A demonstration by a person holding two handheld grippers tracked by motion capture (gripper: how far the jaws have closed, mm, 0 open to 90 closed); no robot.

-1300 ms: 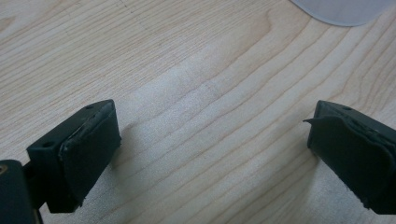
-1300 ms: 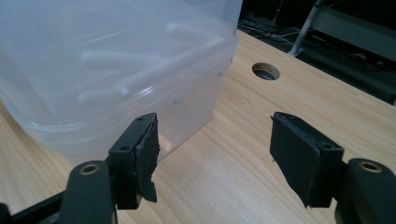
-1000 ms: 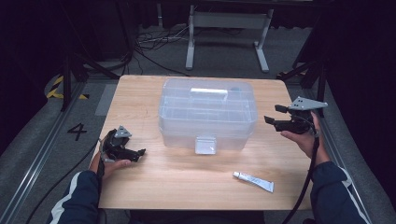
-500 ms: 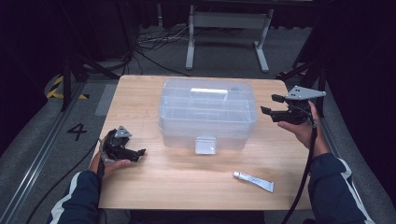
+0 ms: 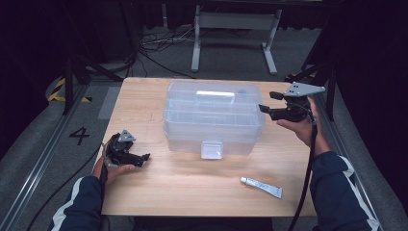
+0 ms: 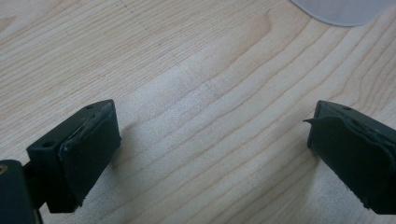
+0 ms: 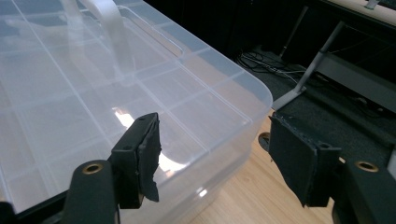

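We hold the right gripper [image 5: 267,102] raised at the right end of the clear plastic box [image 5: 214,118], which sits shut in the middle of the table [image 5: 144,91]. Its jaws stand apart with nothing between them, pointing across the lid's right corner [image 7: 233,107]. We judge this as the approach to the box, likely toward the lid or its white handle [image 5: 215,95]. Next we need to line the jaws up with the lid's edge or the handle before closing. The left gripper [image 5: 139,158] rests low on the near left of the table, released, over bare wood. A small tube [image 5: 261,187] lies near right, well apart from the box. Nothing blocks the way.
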